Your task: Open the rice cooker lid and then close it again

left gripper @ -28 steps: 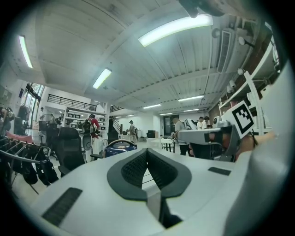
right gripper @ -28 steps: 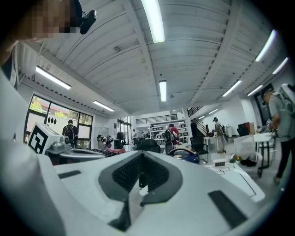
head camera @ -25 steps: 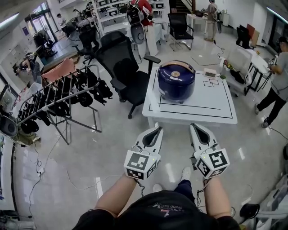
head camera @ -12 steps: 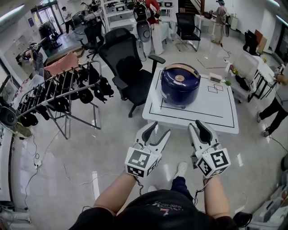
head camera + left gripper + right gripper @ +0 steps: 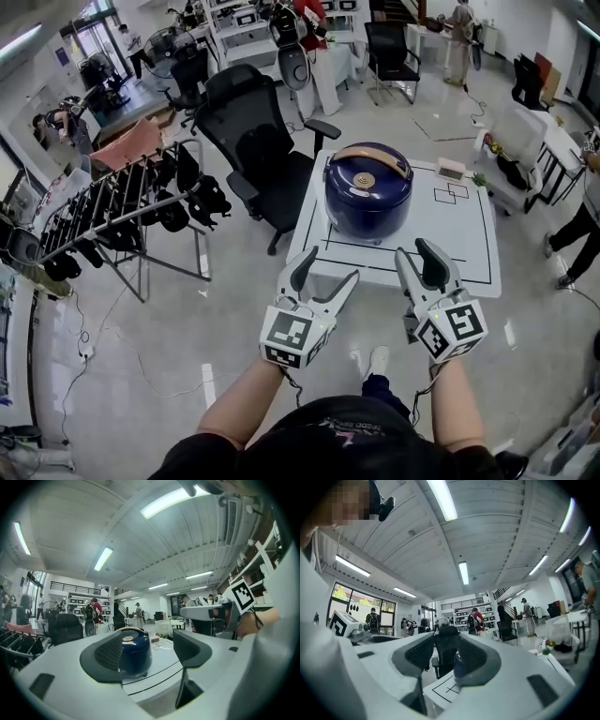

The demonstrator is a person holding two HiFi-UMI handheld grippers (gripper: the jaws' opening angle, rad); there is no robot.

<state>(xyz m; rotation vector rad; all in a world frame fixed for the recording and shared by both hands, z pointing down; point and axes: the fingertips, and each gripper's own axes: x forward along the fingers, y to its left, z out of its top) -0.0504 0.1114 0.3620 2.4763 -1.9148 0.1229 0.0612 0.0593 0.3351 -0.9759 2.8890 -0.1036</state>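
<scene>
Currently the blue rice cooker [image 5: 367, 190] is seen on the left part of the white table [image 5: 450, 239], its lid [image 5: 367, 167] shut. The left gripper [image 5: 323, 277] and right gripper [image 5: 420, 262] are held level at the near edge, presumably for reaching the lid. Their fingers [image 5: 302, 270] have just been spread wide; nothing is held between them, and the cooker is not yet touched.

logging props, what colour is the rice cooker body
Dark blue rice cooker; head view shows it best.
</scene>
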